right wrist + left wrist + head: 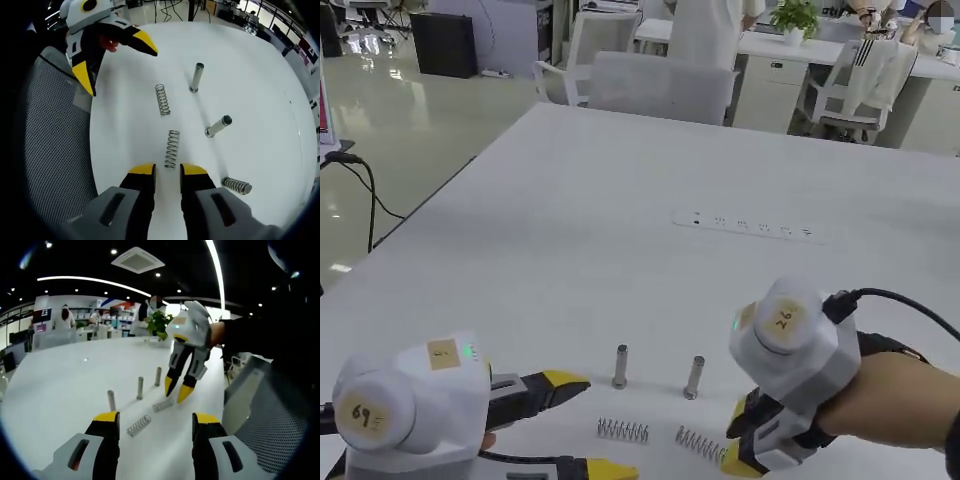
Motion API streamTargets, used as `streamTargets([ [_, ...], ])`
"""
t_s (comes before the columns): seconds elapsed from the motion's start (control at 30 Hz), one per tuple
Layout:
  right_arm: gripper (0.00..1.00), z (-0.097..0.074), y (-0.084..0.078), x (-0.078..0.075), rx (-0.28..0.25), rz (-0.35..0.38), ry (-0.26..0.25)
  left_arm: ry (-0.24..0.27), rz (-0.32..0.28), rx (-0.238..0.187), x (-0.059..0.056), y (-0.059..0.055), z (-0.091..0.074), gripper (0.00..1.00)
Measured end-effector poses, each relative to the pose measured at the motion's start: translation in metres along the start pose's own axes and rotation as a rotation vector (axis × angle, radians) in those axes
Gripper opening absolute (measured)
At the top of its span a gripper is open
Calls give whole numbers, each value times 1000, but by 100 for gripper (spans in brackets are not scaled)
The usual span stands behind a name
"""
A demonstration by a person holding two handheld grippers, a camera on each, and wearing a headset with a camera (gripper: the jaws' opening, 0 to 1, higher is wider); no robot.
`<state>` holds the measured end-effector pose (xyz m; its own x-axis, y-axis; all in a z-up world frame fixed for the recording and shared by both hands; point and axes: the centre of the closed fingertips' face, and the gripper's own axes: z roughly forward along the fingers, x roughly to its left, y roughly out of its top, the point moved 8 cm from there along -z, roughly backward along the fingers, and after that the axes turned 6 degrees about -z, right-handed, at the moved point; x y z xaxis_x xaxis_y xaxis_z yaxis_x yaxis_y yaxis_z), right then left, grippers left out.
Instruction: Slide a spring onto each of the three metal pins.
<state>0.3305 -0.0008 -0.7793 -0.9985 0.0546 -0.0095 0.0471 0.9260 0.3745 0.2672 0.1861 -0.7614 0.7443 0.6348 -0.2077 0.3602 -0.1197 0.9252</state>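
Two bare metal pins (620, 366) (695, 377) stand upright on the white table (620, 220). A third pin (236, 185) has a spring coiled around it. Two loose springs (622, 430) (700, 443) lie in front of the pins. My right gripper (167, 171) hovers narrowly open, its tips on either side of the near end of one loose spring (171, 148), not gripping it. My left gripper (156, 417) is wide open and holds nothing, a little short of the other spring (139, 425). In the head view the left gripper (592, 425) is at bottom left and the right gripper (740, 452) at bottom right.
A white power strip (750, 226) lies further back on the table. A grey mesh chair (55, 150) sits at the table's near edge. Office chairs (660, 85) and desks with people stand beyond the far edge.
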Motion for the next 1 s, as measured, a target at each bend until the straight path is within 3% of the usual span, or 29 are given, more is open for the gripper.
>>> streamTargets([
  [0.67, 9, 14, 1, -3, 54, -35, -33, -1, 7, 18, -3, 1, 2, 52],
  [1.0, 8, 6, 3, -1, 30, -50, -21, -25, 25, 31, -8, 3, 7, 50],
])
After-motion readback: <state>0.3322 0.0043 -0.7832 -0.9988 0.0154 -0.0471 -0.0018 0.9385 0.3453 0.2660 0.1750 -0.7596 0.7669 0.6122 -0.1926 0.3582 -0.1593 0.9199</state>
